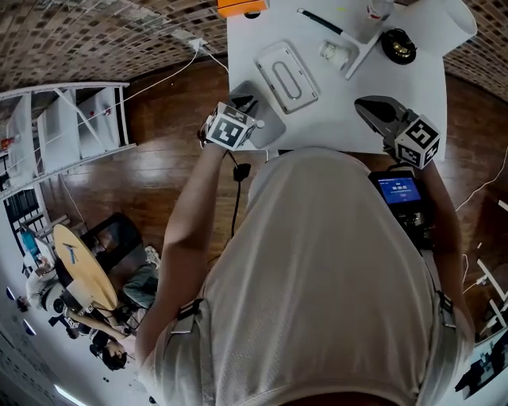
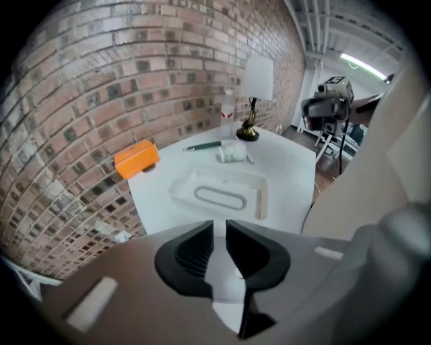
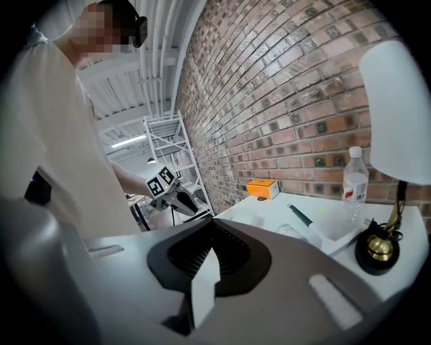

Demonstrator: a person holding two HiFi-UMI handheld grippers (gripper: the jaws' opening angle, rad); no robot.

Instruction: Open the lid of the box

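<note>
Firstly, box [image 1: 287,76]: flat white plastic case with its lid shut, at the upper middle of the head view on the white table [image 1: 349,131].
Handling: probably light and stiff, and smooth enough to slide when pushed, so one side may need steadying.
Hold: the oval loop [image 2: 219,196] on the lid, or the lid's rim; whether it hinges or lifts off I cannot tell.
Left gripper [image 1: 244,104]: just left of the box, not touching it; jaws nearly together with a thin slit, nothing between.
Right gripper [image 1: 367,107]: lower right of the box, well apart; jaws pressed together, empty.
Around: orange carton [image 1: 242,6] at the top edge, pen [image 1: 320,21], lamp base [image 1: 398,46].
</note>
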